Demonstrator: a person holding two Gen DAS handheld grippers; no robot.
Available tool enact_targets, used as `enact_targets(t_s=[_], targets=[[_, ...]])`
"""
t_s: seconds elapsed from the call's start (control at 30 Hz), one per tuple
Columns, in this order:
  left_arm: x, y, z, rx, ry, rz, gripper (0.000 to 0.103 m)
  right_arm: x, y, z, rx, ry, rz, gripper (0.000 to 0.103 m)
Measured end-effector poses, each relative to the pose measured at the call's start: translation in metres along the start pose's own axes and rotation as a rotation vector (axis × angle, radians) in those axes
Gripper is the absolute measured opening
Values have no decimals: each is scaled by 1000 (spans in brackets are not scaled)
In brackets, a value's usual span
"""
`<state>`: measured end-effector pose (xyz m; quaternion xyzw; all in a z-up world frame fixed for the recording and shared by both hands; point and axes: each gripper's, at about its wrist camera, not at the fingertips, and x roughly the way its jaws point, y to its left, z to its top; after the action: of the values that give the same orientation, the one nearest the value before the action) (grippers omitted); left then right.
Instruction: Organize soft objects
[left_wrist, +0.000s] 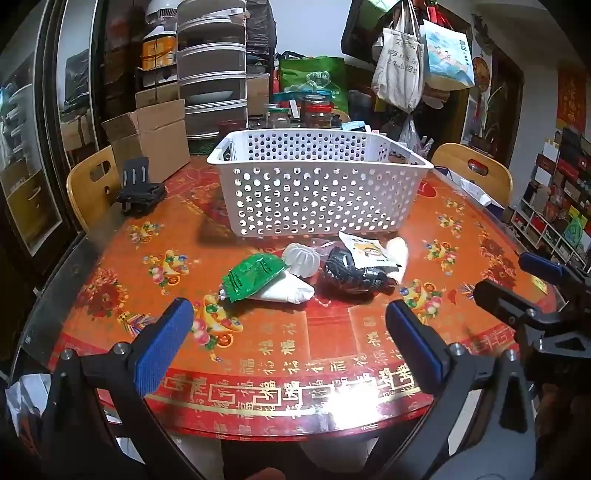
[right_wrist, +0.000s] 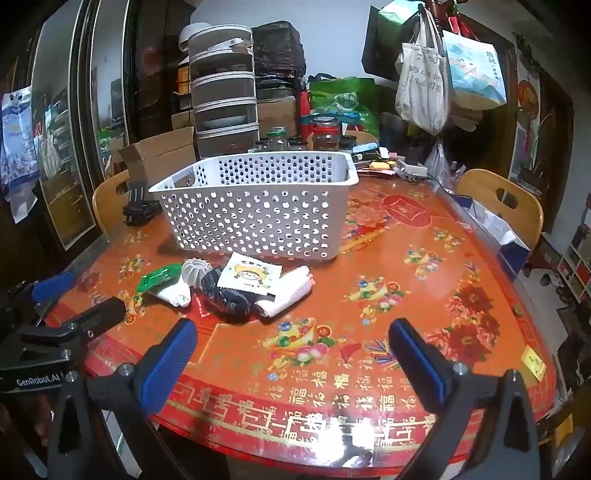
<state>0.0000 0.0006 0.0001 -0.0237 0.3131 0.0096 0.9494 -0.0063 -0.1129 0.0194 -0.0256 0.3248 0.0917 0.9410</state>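
Starting the sort: we have both tongs spread and empty, left tongs (left_wrist: 288, 343) and right tongs (right_wrist: 291, 354) hovering over the bench (left_wrist: 258, 354) near edge. Soft pile (left_wrist: 314, 269) sits just before the basket (left_wrist: 317, 192), nothing visibly inside. Next move, we judge: reach in, pinch one item, probably the green packet (left_wrist: 253, 275), lift over the rim.

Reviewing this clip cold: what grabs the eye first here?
The white perforated basket stands mid-table on the red patterned tablecloth. Just in front of it lies a small pile: green packet, black sock, white cloth. Both tools, left and right, hover open, holding nothing.
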Motion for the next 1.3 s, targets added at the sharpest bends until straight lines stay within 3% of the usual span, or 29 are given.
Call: enact_targets(t_s=[1.3], targets=[[-5, 5, -2, -9, 1, -3, 103, -5, 6, -1, -14, -3, 29, 103]])
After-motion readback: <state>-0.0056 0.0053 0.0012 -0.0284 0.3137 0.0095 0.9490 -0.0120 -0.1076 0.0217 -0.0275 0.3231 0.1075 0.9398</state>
